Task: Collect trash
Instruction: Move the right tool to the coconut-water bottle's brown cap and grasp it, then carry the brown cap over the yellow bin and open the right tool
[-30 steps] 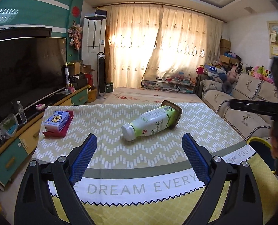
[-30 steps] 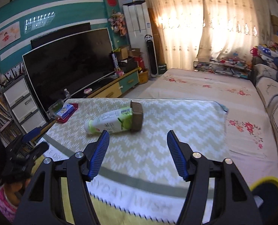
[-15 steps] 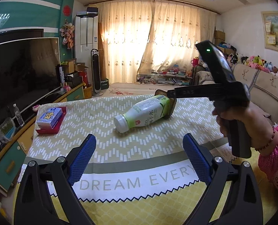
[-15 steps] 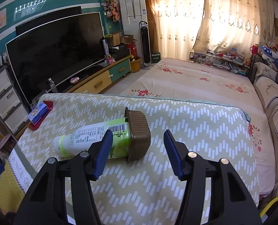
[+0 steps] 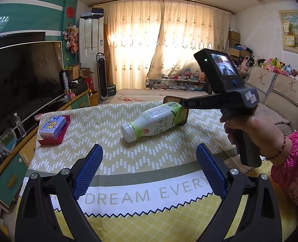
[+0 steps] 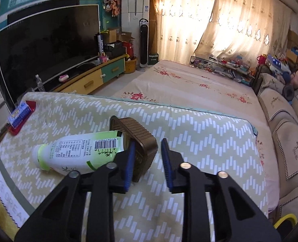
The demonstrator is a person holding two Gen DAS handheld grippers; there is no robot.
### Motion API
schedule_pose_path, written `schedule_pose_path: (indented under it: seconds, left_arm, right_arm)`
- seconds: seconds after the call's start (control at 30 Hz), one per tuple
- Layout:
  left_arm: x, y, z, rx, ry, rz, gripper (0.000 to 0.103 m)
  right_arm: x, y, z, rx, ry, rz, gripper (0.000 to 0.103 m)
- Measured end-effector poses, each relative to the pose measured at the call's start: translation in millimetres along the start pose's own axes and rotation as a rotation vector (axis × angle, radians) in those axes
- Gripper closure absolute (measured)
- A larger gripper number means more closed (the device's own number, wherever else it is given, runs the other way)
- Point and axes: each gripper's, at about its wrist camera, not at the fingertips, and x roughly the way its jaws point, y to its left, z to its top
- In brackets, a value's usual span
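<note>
Partly hidden: brown tray (image 5: 186,116) behind bottle (image 5: 155,121).

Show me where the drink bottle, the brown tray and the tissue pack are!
drink bottle (image 5: 153,123), left wrist view, on the label in the middle.
brown tray (image 6: 141,135), right wrist view, on its ribbed side wall.
tissue pack (image 5: 52,126), left wrist view, on the printed top.

The brown tray (image 6: 143,141) is partly hidden: the bottle (image 6: 76,153) covers its 9 o'clock side and the right gripper (image 6: 147,157) its near wall. Whether the pads (image 6: 129,161) press it is unclear. The bottle's label print is too small to read.
</note>
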Motion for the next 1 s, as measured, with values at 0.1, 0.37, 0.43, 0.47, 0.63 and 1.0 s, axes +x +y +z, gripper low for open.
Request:
schedule_pose_path:
  seconds: [0.1,0.37,0.43,0.47,0.63,1.0]
  left_arm:
    - [-1,0,0,-0.001,-0.001,0.000,0.010]
    - [0,-5,0,0.004,0.002,-0.008,0.010]
    - [0,-4,0,0.007,0.002,-0.010,0.010]
    - [0,-5,0,0.008,0.001,-0.012,0.010]
    - [0,-7,-1,0.018,0.004,-0.020,0.010]
    - [-3,-13,0,0.047,-0.005,-0.025,0.010]
  right_arm:
    - [5,-3,1,0.006,-0.004,-0.027,0.091]
    - [-23,-29,8,0.076,-0.091,-0.068,0.097]
    - [-33,-39,12,0.099,-0.100,-0.067,0.097]
    - [-38,-44,13,0.107,-0.103,-0.065,0.097]
    - [-87,-61,5,0.113,-0.156,-0.062,0.097]
    - [-213,-142,-118,0.238,-0.219,-0.294,0.097]
